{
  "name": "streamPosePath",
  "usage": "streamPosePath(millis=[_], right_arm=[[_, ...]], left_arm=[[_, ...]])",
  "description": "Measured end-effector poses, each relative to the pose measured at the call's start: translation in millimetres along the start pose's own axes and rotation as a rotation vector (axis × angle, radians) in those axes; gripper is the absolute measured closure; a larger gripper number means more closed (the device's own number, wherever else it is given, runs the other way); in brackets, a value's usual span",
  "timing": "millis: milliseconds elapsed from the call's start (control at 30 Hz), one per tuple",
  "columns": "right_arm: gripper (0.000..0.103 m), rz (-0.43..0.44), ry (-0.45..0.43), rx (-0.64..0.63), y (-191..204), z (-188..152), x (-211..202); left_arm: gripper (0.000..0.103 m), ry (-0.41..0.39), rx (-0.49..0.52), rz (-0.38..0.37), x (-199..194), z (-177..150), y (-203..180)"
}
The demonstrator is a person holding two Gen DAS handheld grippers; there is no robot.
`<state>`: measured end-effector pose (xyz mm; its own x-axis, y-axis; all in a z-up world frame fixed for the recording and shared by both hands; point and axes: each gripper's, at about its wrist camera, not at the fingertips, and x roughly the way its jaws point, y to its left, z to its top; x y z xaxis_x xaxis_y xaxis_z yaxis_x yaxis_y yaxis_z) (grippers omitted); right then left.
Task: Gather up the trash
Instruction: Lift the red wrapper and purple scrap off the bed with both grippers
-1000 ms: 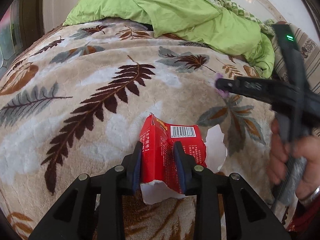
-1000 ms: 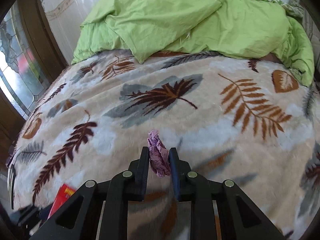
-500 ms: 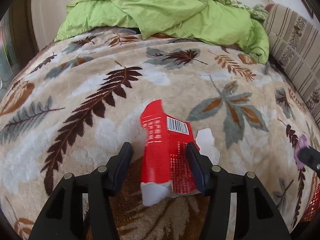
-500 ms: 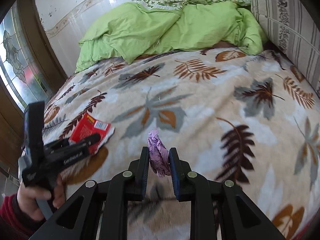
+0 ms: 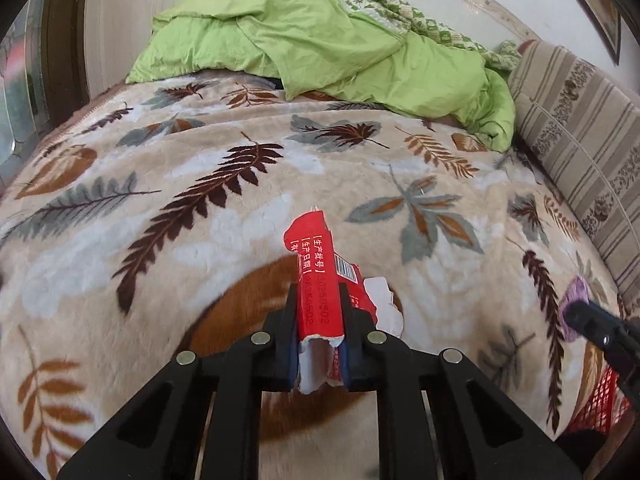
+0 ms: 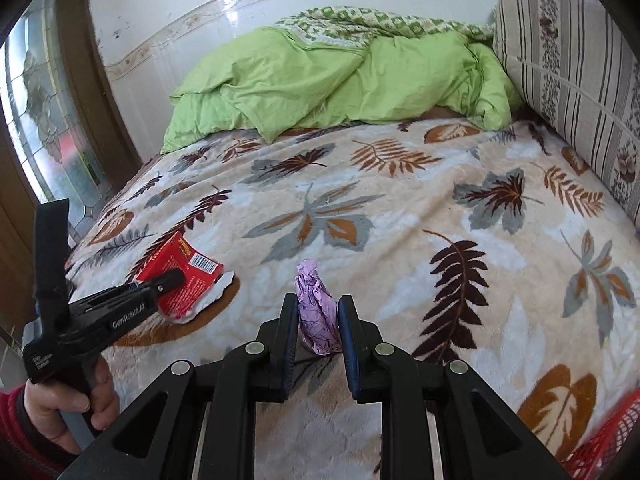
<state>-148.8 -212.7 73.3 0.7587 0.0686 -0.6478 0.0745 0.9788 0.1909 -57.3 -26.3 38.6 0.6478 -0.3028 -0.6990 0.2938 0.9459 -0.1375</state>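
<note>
- Far left, a window with patterned glass [image 6: 44, 128] sits in a dark wooden frame beside the bed.
- A hand [image 6: 68, 404] in a red sleeve grips the handle of the left gripper [image 5: 318, 320], low at the left edge of the right wrist view.
- That left gripper is clamped on a torn red carton [image 5: 320, 280]: its two pads press the carton's sides, and the barcode and printed lettering face up. The carton's ragged white edge hangs between the fingers, and the piece stands tilted just above the leaf-patterned blanket [image 5: 160, 240]; whether it touches the blanket, I cannot tell.
- Behind, at the head of the bed, a rumpled green duvet [image 6: 320, 84] lies heaped against the white tiled wall [image 6: 200, 4].
- Toward the middle, the right gripper [image 6: 318, 324] is closed on a crumpled purple wrapper [image 6: 316, 312], which stands upright between the blue-lined pads with its twisted top poking above them.
- In the left wrist view the same wrapper shows as a blurred purple scrap at the tip of the right gripper, well apart from the carton.
- Right of the blanket, a striped cushion [image 6: 572, 80] runs along the bed's edge.
- At the bottom right corner, the rim of a red mesh basket [image 6: 604, 440] peeks in, beside the bed.
</note>
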Motion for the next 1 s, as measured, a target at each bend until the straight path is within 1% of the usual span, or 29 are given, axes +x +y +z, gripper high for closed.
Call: streamPosePath(millis=[33, 67, 133, 267, 367, 433, 533, 600, 700, 733, 767, 833, 900, 967, 1000], right_arm=[[0.082, -0.002, -0.006, -0.014, 2.3, -1.8, -3.0], [0.082, -0.003, -0.009, -0.022, 3.9, -3.7, -5.4], [0.082, -0.005, -0.011, -0.028, 5.3, -6.1, -8.6], [0.082, -0.016, -0.015, -0.034, 5.9, -7.2, -10.9], [0.082, -0.020, -0.016, -0.024, 2.5, -7.0, -12.6], [0.082, -0.021, -0.013, -0.010, -0.8, -7.0, -13.4], [0.082, -0.030, -0.013, -0.009, -2.5, -7.5, -14.6], [0.082, -0.037, -0.012, -0.011, -2.7, -7.4, -15.0], [0.082, -0.041, -0.010, -0.006, -4.3, -7.7, -15.4], [0.082, -0.042, -0.009, -0.004, -4.8, -7.6, -15.3], [0.082, -0.042, -0.009, -0.002, -4.9, -7.6, -15.3], [0.082, -0.040, -0.009, -0.001, -5.3, -7.6, -15.5], [0.082, -0.040, -0.009, -0.002, -5.3, -7.6, -15.2], [0.082, -0.038, -0.008, -0.003, -5.5, -7.6, -15.3], [0.082, -0.036, -0.008, -0.003, -6.4, -7.2, -15.2]], left_arm=[[0.089, -0.009, 0.021, 0.012, -7.9, -6.4, -4.9], [0.086, -0.018, 0.040, 0.031, -14.2, -11.1, -9.2], [0.085, -0.043, 0.062, 0.084, -26.6, -18.5, -14.2], [0.085, -0.079, 0.103, 0.099, -40.3, -23.8, -18.9], [0.085, -0.075, 0.102, 0.097, -41.1, -24.8, -18.8], [0.085, -0.077, 0.110, 0.112, -40.5, -25.1, -19.1], [0.085, -0.072, 0.110, 0.113, -38.9, -25.5, -20.1], [0.085, -0.041, 0.094, 0.102, -32.7, -25.3, -17.2], [0.085, 0.043, 0.011, 0.041, -19.4, -25.9, -3.3], [0.083, 0.076, -0.022, 0.017, -14.5, -26.2, 2.1], [0.078, 0.092, -0.049, -0.004, -11.8, -27.1, 6.3], [0.076, 0.109, -0.083, -0.034, -8.7, -28.2, 11.1], [0.073, 0.108, -0.076, -0.034, -7.9, -29.6, 8.7], [0.068, 0.104, -0.039, -0.018, -7.1, -31.0, 1.6], [0.067, 0.102, -0.022, -0.010, -7.1, -31.6, -1.3]])
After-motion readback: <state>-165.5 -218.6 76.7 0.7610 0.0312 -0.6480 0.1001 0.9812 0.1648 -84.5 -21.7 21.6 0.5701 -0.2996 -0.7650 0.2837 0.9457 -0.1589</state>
